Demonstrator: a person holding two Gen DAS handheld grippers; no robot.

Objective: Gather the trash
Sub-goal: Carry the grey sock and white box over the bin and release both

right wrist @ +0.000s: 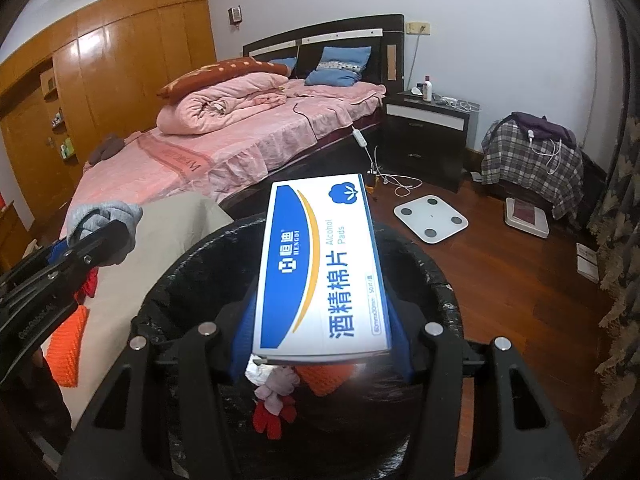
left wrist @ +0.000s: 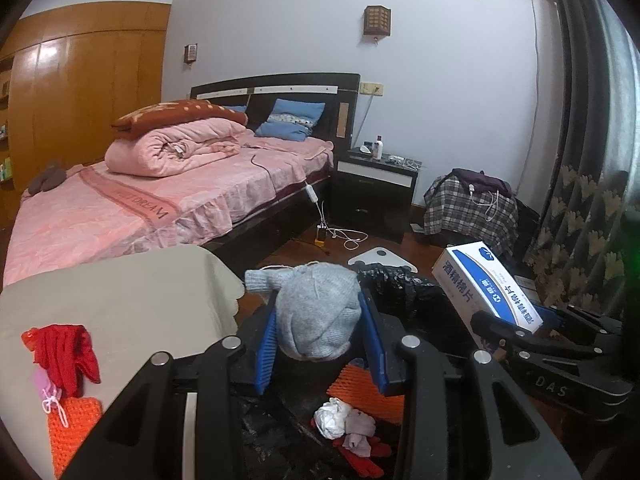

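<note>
In the left wrist view, a grey knitted garment is pinched between the blue pads of the left gripper, whose jaws are pressed against its two sides, and it is held above the bin lined with a black bag. Lower in the bin, a crumpled white tissue, a pale pink cloth, a red glove and an orange knitted piece are seen. To the left, a beige-covered table bears a red cloth and another orange knitted piece. At the right, a white and blue box of alcohol pads is held by the right gripper. In the right wrist view, the box of alcohol pads is clamped between the blue pads of the right gripper, jaws closed on its long sides, over the bag-lined bin. Beneath it the same tissue, pink cloth and red glove lie in the bin. The left gripper with the grey garment is seen at the left. A white bathroom scale lies on the wooden floor to the far right, and a bed with pink bedding stands beyond.
</note>
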